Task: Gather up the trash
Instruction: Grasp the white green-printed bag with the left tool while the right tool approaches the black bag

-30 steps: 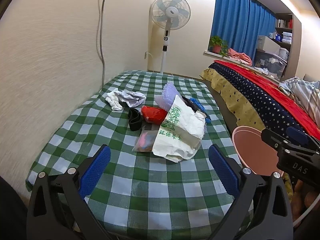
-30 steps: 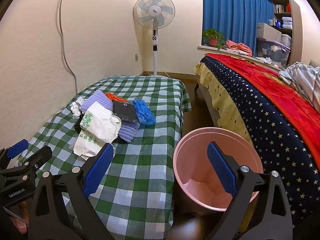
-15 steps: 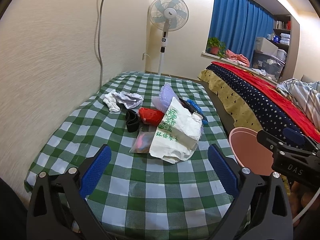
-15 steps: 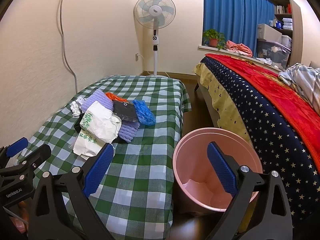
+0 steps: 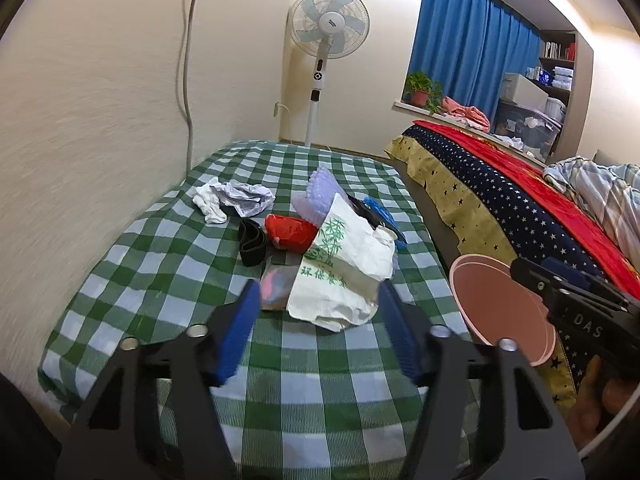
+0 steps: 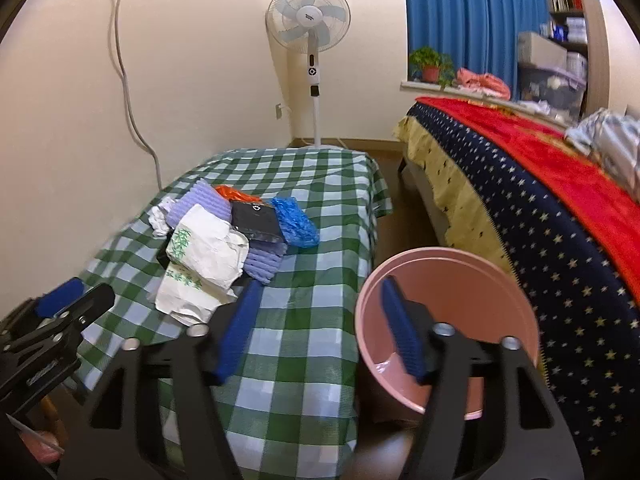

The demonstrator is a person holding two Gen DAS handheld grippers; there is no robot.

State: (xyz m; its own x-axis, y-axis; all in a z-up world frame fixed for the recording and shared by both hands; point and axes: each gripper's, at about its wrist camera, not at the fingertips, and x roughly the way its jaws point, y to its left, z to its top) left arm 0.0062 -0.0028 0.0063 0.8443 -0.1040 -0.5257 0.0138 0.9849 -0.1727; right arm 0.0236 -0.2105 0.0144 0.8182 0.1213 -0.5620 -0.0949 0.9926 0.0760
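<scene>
A pile of trash lies on the green-checked table (image 5: 160,280): a white paper bag with green bamboo print (image 5: 344,268), a red plastic bag (image 5: 290,232), a black band (image 5: 251,240), crumpled white paper (image 5: 240,200) and a purple foam sheet (image 5: 320,196). My left gripper (image 5: 318,300) hovers short of the white bag, jaws closing on nothing. In the right wrist view the same bag (image 6: 204,256) lies beside a black packet (image 6: 256,222) and a blue plastic bag (image 6: 294,222). My right gripper (image 6: 320,288) hangs over the table's right edge beside the pink bin (image 6: 448,320), its jaws also closing on air.
A standing fan (image 5: 328,32) is behind the table's far end. A bed with a star-patterned cover (image 6: 540,220) runs along the right, with a narrow strip of floor between it and the table. A wall with a hanging cable (image 5: 186,80) borders the left.
The jaws of both grippers have narrowed to about half their earlier width. Neither hand has shifted, and the trash and the bin lie as before.
</scene>
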